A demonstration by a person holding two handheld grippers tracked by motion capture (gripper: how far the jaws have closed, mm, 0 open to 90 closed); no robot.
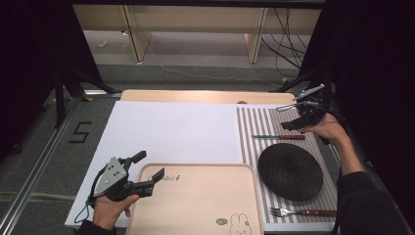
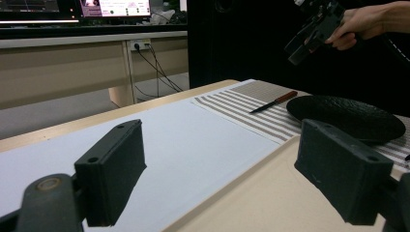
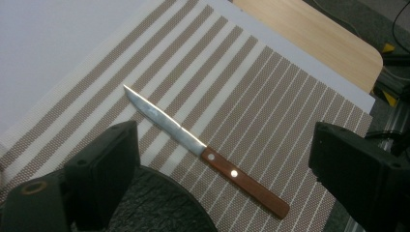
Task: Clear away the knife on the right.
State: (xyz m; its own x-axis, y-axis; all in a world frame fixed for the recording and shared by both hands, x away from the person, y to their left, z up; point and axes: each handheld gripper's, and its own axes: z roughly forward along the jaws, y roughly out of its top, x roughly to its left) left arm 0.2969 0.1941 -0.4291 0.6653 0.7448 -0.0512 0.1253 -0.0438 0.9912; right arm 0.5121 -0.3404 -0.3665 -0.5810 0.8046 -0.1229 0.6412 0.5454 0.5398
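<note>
- The knife (image 3: 203,154) lay flat on the striped placemat (image 3: 270,96), just beyond the black plate (image 1: 290,171), its wooden handle toward the mat's right edge.
- The right gripper (image 1: 304,119) hovered above it, jaws wide apart and empty.
- The left gripper (image 1: 147,172) sat over the tray's (image 1: 195,205) near-left corner, jaws likewise spread, holding nothing.
- A fork (image 1: 301,212) lay at the mat's near edge.

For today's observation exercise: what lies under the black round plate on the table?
The black plate rests on a striped placemat, between the knife and the fork. Stripes show all around the plate; the mat directly beneath it is covered, so anything there cannot be seen.
</note>
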